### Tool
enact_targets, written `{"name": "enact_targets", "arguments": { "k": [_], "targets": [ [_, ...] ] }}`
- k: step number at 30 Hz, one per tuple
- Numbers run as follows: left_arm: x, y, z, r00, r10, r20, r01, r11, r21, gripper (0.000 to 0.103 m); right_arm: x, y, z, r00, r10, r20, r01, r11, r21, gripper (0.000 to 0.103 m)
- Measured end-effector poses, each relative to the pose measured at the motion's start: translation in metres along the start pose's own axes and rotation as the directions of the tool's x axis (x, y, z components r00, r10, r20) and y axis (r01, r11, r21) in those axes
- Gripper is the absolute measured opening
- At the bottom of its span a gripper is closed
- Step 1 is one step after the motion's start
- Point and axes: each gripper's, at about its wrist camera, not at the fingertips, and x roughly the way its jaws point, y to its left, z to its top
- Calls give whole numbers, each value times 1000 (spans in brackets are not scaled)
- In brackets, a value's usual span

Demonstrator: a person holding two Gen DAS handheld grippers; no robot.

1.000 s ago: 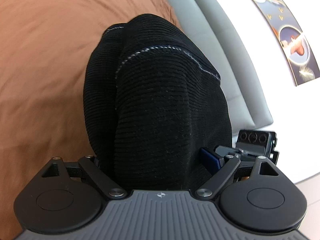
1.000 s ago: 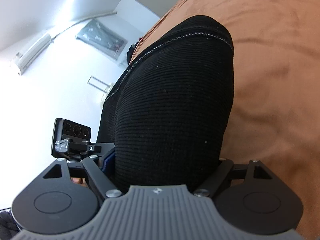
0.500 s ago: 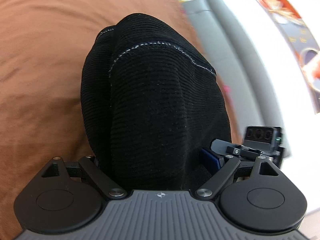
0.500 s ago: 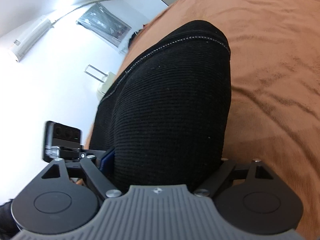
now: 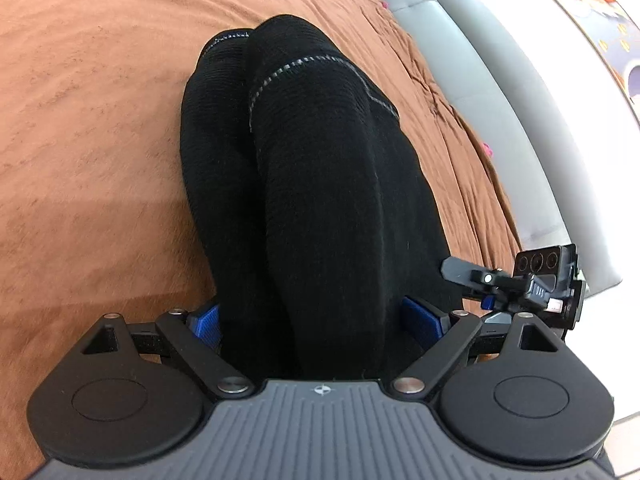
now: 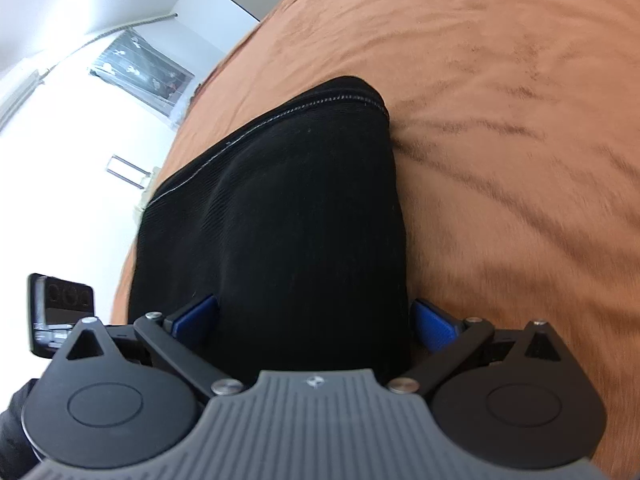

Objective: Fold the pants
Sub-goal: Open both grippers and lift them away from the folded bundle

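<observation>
While both grippers, left gripper [image 5: 316, 320] and right gripper [image 6: 314, 316], clamped the black pants [image 5: 320, 184] above the brown bed [image 5: 88, 128], uneven lowering risked skewing the fold.

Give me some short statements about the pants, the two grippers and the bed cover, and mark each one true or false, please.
1. The pants are black. True.
2. The cover under them is blue. False: it is brown.
3. The left gripper has pants fabric between its fingers. True.
4. The right gripper is far from the pants. False: fabric fills the gap between its blue pads.
5. A stitched hem shows on the pants. True.
</observation>
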Motion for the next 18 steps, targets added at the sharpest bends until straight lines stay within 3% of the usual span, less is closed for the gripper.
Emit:
{"name": "enact_targets", "arguments": {
  "k": [4,6,9,11,13,15,18],
  "targets": [
    [-11,5,-10,1000,-8,-2,8,999,31,103,-18,-1,-23,1000,18,11,-18,1000,6,96],
    [-2,3,-11,1000,-26,-10,26,999,32,103,-23,-1,-38,1000,21,8,-21,1000,14,90],
    [-2,6,-16,1000,-1,-21,2,999,53,103,-1,16,-54,1000,-5,8,5,1000,29,87],
    [-25,4,-32,1000,3,0,-3,998,55,103,6,23,-63,1000,-21,3,21,999,50,83],
    [-32,2,-39,1000,0,20,-1,999,54,103,12,35,-82,999,-48,17,48,998,46,79],
    [-38,1,-45,999,11,42,-14,997,70,103,21,51,-98,991,-125,43,124,992,37,68],
    [-50,-9,-56,997,37,64,-44,993,107,103,19,73,-116,976,-177,128,169,983,68,69]
  ]
}}
